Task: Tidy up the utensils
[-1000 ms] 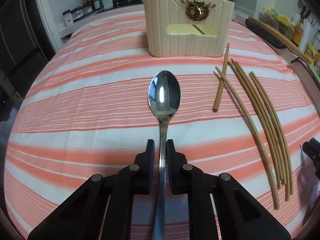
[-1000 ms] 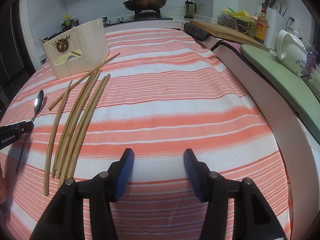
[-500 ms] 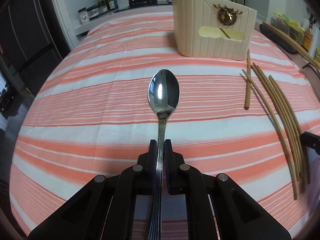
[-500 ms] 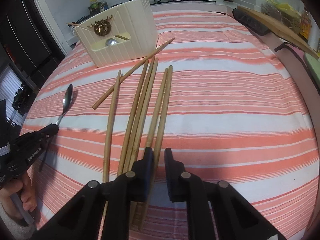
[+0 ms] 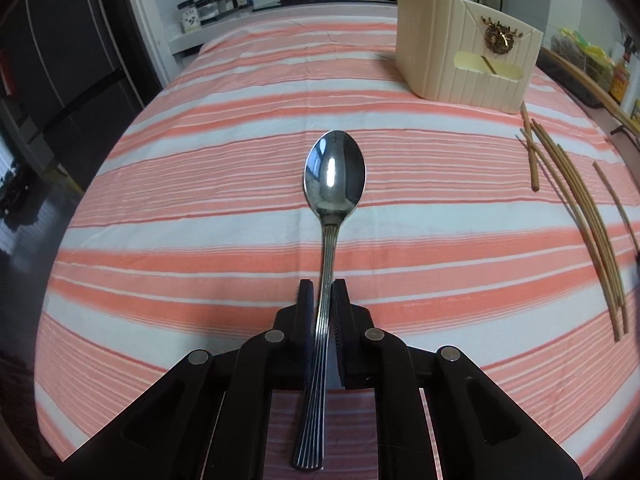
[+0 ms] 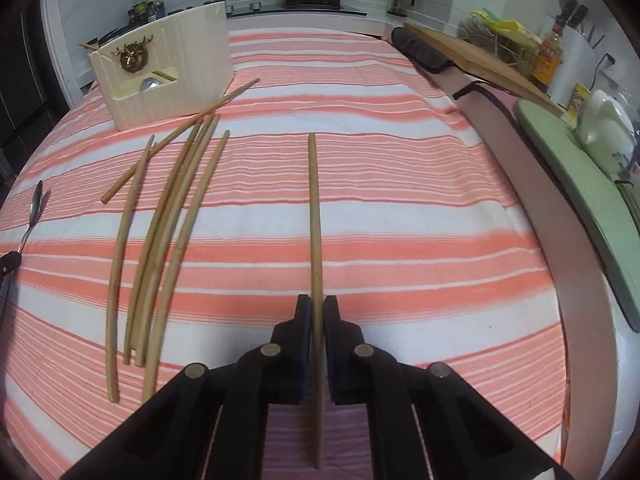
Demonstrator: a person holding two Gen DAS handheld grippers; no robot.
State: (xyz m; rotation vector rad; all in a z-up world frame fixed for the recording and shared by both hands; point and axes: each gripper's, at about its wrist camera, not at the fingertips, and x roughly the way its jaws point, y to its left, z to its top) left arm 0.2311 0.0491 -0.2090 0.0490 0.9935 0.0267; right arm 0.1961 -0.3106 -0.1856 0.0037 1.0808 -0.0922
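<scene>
So we're holding a shiny metal spoon (image 5: 334, 176) in the left gripper (image 5: 323, 292), with its ribbed handle pinched between the pads and the polished bowl pointing forward above the striped tabletop (image 5: 200, 208). The log-side twitch aside, the jaws are easing apart a touch, but the handle is sitting right between them and not dropping. In the right gripper (image 6: 316, 308) we're clamping one wooden chopstick (image 6: 315, 216), jaws closed tight on it, its thin tip sticking out ahead over the pink and white stripes. Five more chopsticks (image 6: 168, 220) are lying loose on the cloth to the left of that one, fanned out and partly touching. Behind them is standing the cream ribbed utensil holder (image 6: 176, 80) with a gold crest on its front. Through its front window we're seeing a round metal spoon bowl and a chopstick leaning inside, with another stick end poking out of the top.
</scene>
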